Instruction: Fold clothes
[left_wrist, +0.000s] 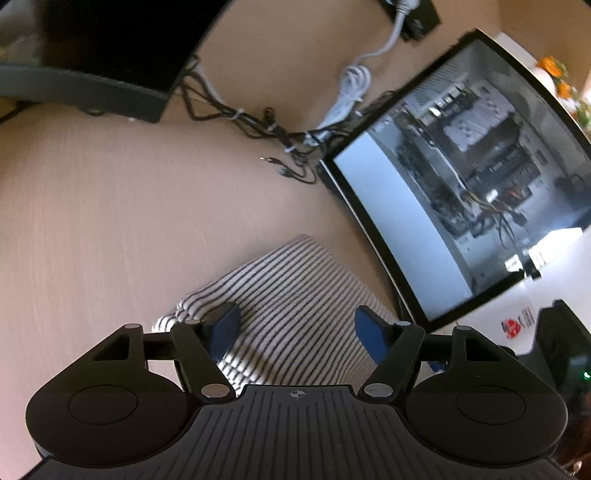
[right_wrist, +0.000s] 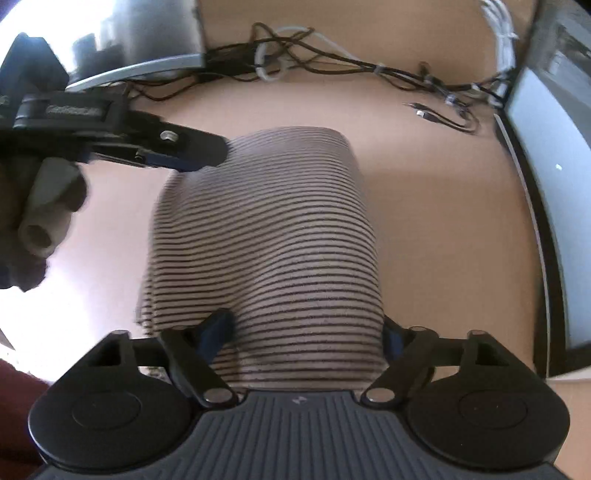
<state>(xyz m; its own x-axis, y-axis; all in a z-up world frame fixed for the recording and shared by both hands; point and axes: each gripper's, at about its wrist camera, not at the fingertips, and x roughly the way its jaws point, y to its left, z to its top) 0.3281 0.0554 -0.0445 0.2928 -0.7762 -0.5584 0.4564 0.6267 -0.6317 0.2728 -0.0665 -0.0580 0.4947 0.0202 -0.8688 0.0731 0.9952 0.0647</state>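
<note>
Pale wood worktop (left_wrist: 110, 206), cluttered at the back: monitor base, a tangle of black cables (left_wrist: 266, 125), a white cable, and a glass-sided PC case (left_wrist: 461, 177) off to one side.

Left wrist view: your left tongs (left_wrist: 295, 325) stand wide, blue pads either side of the striped garment (left_wrist: 295, 288) and not pressing it. Garment lies flat on the worktop, already folded into a compact block, one rolled edge showing near the left-hand pad. The tongs angle moderately down at it. Nothing held.

Right wrist view: same striped garment (right_wrist: 269, 236) fills the centre, a folded rectangle with smooth top, lying on the worktop well clear of the cables. Your right tongs (right_wrist: 306, 332) are wide too, straddling the near end of the block; pads sit at the cloth's edges, but I see no pinch. This one points steeply down. Your left tongs (right_wrist: 207, 151) come in from the upper left, tip at the far corner of the garment, with your gloved hand (right_wrist: 44, 206) on the handle behind.

Handling, my read: light, soft knit, no stiffness, will sag and unfold if lifted by a single layer. Grips fine, not slippery. If another fold is needed, take the far edge through all layers at both corners; otherwise pinch the full stack. Looks near done.
</note>
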